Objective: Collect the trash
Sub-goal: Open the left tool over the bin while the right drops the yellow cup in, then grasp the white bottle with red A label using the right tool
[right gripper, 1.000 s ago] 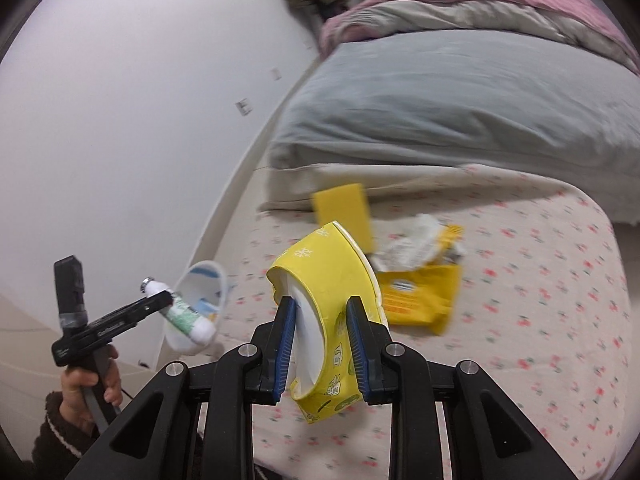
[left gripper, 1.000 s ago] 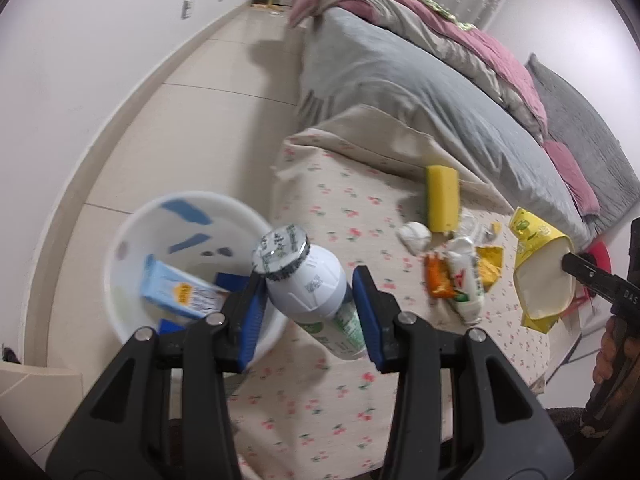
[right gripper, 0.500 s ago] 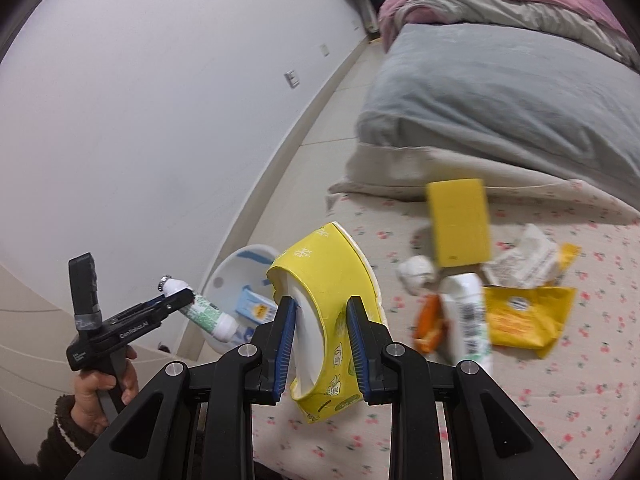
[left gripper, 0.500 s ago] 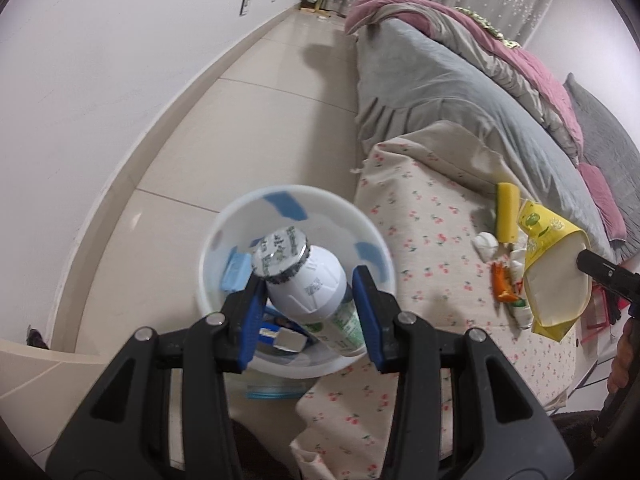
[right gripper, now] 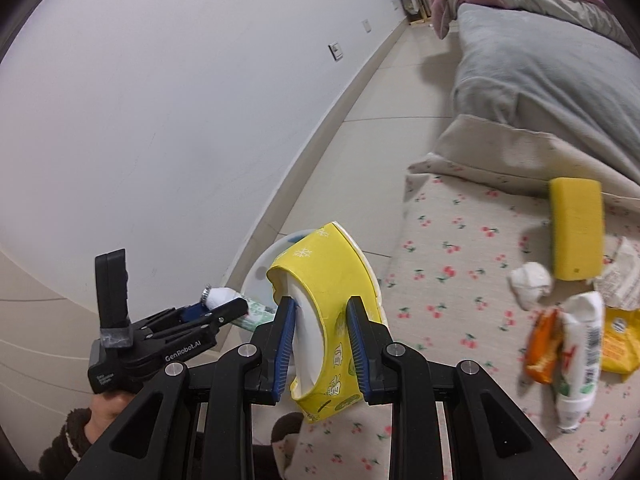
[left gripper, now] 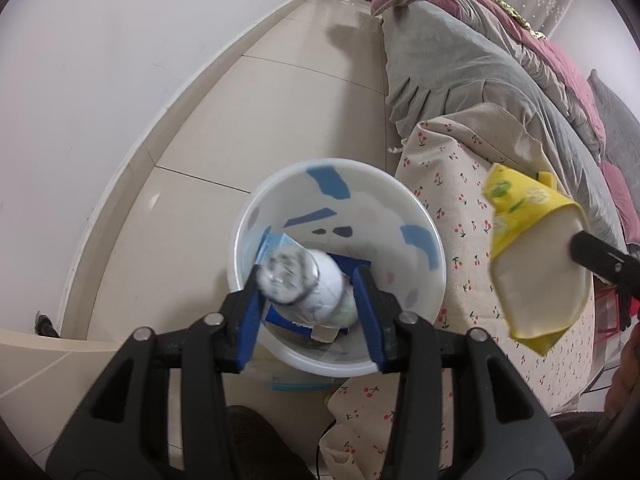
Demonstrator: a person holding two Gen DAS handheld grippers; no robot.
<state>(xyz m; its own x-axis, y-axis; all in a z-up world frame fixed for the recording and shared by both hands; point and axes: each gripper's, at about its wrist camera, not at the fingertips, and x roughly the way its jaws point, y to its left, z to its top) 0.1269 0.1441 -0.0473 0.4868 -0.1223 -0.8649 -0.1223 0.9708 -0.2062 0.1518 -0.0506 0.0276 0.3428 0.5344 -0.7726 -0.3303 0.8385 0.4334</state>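
My left gripper (left gripper: 308, 292) is over the white trash bin (left gripper: 400, 188) on the floor. Its jaws stand wider than the white bottle (left gripper: 308, 284), which looks blurred between them, over the bin. A blue carton (left gripper: 276, 244) lies inside the bin. My right gripper (right gripper: 320, 320) is shut on a squashed yellow paper cup (right gripper: 328, 272), held above the table's left edge near the bin (right gripper: 260, 276). The cup also shows in the left wrist view (left gripper: 532, 256). The left gripper (right gripper: 224, 312) with the bottle (right gripper: 224, 296) shows in the right wrist view.
On the cherry-print tablecloth (right gripper: 452, 240) lie a yellow sponge (right gripper: 576, 228), a crumpled tissue (right gripper: 530, 280), an orange wrapper (right gripper: 544, 348), a white tube (right gripper: 580, 352) and a yellow packet (right gripper: 620, 344). A grey bed (left gripper: 460, 68) stands behind. The wall (left gripper: 100, 80) is at the left.
Both grippers have swung left toward the bin. The left gripper's jaws have spread and the bottle now looks loose and blurred over the bin. The right gripper still holds the cup.
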